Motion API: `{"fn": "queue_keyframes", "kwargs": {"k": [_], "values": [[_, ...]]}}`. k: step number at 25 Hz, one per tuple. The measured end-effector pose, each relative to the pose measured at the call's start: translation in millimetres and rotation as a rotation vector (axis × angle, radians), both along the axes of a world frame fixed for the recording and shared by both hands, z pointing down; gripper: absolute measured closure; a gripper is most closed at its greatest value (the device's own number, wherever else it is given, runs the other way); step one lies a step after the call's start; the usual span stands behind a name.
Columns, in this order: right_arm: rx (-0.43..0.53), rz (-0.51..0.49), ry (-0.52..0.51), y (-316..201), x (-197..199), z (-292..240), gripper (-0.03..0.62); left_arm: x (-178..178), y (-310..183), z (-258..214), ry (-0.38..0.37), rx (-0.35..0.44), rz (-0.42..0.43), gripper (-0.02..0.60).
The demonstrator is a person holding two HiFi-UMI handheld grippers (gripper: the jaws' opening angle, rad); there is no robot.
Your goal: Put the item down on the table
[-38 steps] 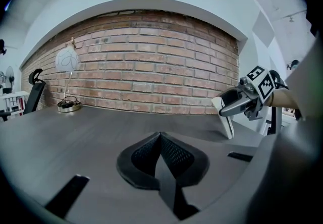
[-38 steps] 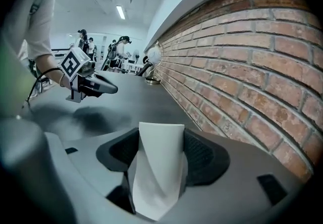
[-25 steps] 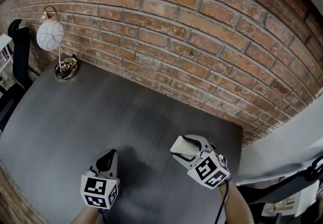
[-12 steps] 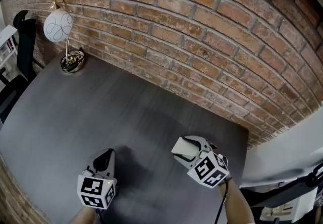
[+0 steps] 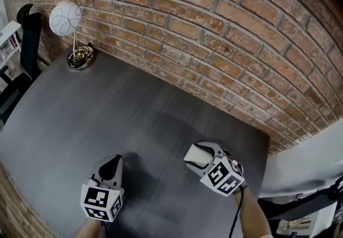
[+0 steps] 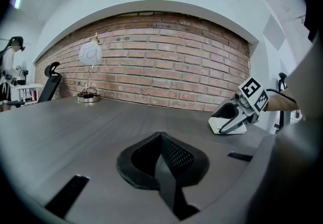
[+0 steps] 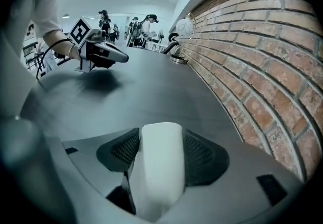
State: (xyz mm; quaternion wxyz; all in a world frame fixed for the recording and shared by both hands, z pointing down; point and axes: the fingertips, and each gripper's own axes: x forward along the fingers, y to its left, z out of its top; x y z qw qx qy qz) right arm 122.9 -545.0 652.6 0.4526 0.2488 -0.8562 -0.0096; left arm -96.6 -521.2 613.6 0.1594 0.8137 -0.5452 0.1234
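Note:
A white block-shaped item [image 7: 157, 165] sits clamped between the black pads of my right gripper [image 7: 160, 153], which is shut on it. In the head view that gripper [image 5: 196, 155] hovers over the right part of the dark grey table [image 5: 80, 108], with the white item [image 5: 196, 156] at its tip. In the left gripper view the right gripper [image 6: 233, 118] and its white item [image 6: 220, 125] hang just above the tabletop. My left gripper [image 5: 112, 167] is at the front left, jaws shut together with nothing between them [image 6: 161, 152].
A brick wall [image 5: 225, 33] runs along the table's far edge. A lamp with a white globe [image 5: 65, 18] and round base [image 5: 81, 59] stands at the far left corner. A black office chair [image 5: 27, 33] is left of the table. People stand in the distance [image 7: 141, 29].
The head camera has shifted slightly, so the lamp and wall sit a little differently in view. Both grippers stay about where they were, and the right one still holds the white item.

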Motion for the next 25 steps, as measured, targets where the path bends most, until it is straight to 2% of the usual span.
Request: {"fn": "queue_keyframes", "kwargs": {"k": [7,14,19,25], "values": [[-0.028,0.025,-0.039,-3,-2,2,0.301,-1,5,1,-0.009,0.001,0.001,0.565],[-0.082,0.063,-0.025,-5,1,12,0.3,-2,10,-4,-0.016,0.003,0.004,0.565],[-0.074,0.08,-0.038,-7,0,9,0.299,-2,14,-12,-0.028,0.012,0.008,0.565],[-0.055,0.124,-0.099,-12,1,8,0.295,-5,19,-22,-0.049,0.023,0.009,0.565]]}}
